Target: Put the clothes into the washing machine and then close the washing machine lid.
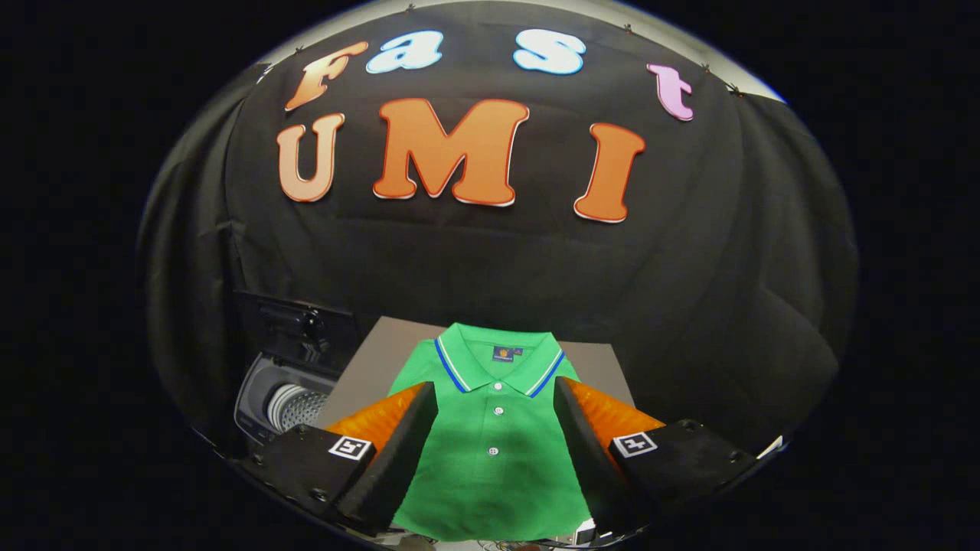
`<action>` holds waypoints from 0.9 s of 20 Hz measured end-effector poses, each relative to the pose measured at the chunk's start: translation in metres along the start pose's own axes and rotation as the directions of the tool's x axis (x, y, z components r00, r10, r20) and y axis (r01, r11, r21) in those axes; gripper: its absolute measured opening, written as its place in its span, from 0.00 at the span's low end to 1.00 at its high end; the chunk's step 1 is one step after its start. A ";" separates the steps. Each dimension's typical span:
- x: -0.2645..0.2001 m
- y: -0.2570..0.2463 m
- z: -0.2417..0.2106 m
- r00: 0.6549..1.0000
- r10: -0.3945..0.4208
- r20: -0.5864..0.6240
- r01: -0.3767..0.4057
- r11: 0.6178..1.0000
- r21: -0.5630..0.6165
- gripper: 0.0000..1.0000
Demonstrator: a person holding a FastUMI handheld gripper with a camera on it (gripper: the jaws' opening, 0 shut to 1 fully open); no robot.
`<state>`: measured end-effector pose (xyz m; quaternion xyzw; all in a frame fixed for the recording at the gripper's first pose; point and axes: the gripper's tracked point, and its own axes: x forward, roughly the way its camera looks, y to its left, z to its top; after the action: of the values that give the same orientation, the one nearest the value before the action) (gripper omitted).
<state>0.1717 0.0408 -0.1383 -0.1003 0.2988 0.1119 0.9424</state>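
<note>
A green polo shirt with a blue-and-white trimmed collar lies flat on a grey table, collar pointing away from me. My gripper hovers over it, open wide, with the shirt's buttoned front showing between the two fingers; neither finger presses on the cloth. To the left of the table stands a top-loading washing machine. Its lid is raised upright at the back and the perforated metal drum shows inside.
Black cloth walls close the booth behind the table and on both sides. The table's left edge runs right beside the washing machine. Some small objects lie near the table's front edge, under the right finger.
</note>
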 end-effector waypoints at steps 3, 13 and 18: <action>0.029 -0.003 -0.028 0.990 0.033 -0.136 -0.024 0.998 0.066 0.99; 0.060 -0.005 -0.092 0.947 0.114 -0.299 -0.057 0.980 0.192 0.97; 0.059 -0.009 -0.092 0.946 0.176 -0.272 -0.137 0.978 0.156 0.88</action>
<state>0.1712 0.0176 -0.2458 -0.0274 0.4448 0.1504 0.8825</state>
